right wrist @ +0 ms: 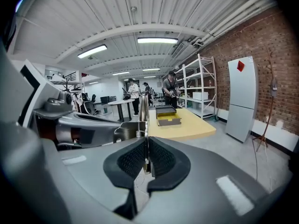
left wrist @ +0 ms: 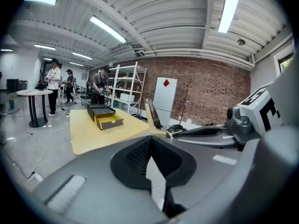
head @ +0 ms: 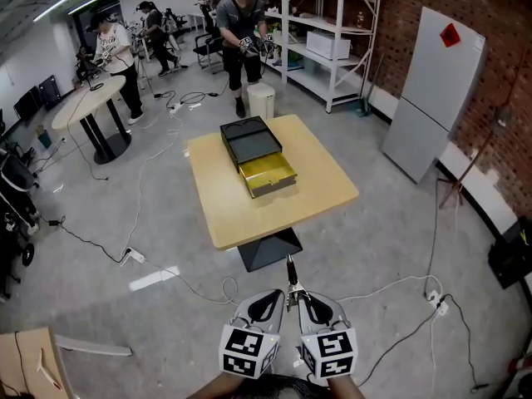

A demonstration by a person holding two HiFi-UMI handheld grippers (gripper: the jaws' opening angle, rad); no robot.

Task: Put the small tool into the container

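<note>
A black container with its yellow drawer pulled open stands on a square wooden table well ahead of me. Both grippers are held low over the floor, short of the table. My right gripper is shut on a small metal tool that sticks up from its jaws. The right gripper view shows the tool rising from the closed pads, with the container far beyond. My left gripper sits beside it, jaws shut on nothing; the tool shows to its right.
A white bin stands behind the table, white shelving and a pale fridge along the brick wall. A round table and several people are at the back left. Cables trail over the floor.
</note>
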